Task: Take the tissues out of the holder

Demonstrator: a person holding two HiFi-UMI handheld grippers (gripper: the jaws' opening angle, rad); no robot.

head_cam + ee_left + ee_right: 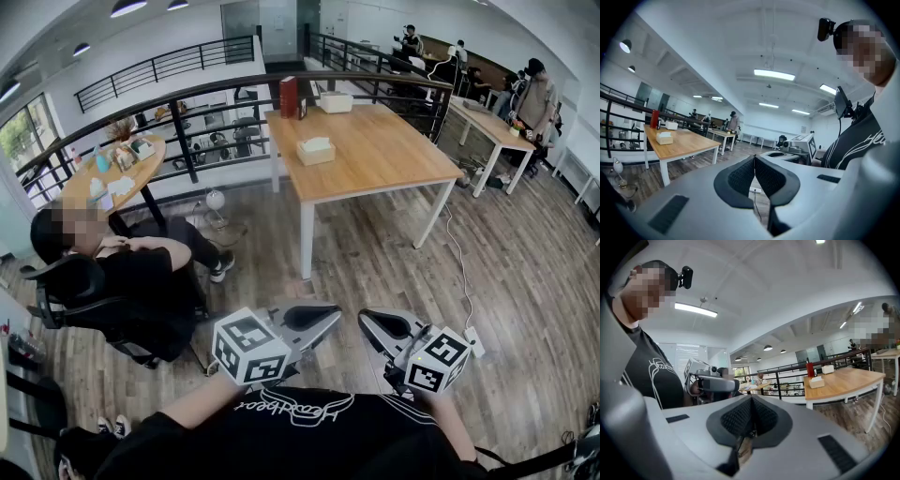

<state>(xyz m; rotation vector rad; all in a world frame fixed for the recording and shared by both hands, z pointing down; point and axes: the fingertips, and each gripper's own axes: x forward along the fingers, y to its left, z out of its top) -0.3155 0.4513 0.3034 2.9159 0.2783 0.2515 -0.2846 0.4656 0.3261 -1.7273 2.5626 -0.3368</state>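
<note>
One tissue holder (316,151), far beyond left claw (327,317)

White looping script crosses the chest of the person's black shirt (291,410), seen upside down and too tangled to read. No other lettering, number or sign is legible anywhere.

The camera on my head looks forward and steeply down, with my left gripper (314,319) and right gripper (384,326) close below. Each gripper camera looks almost level along its own jaws, facing the other gripper. All three views share the far wooden table (375,150) with the tissue holder (316,151)
</note>
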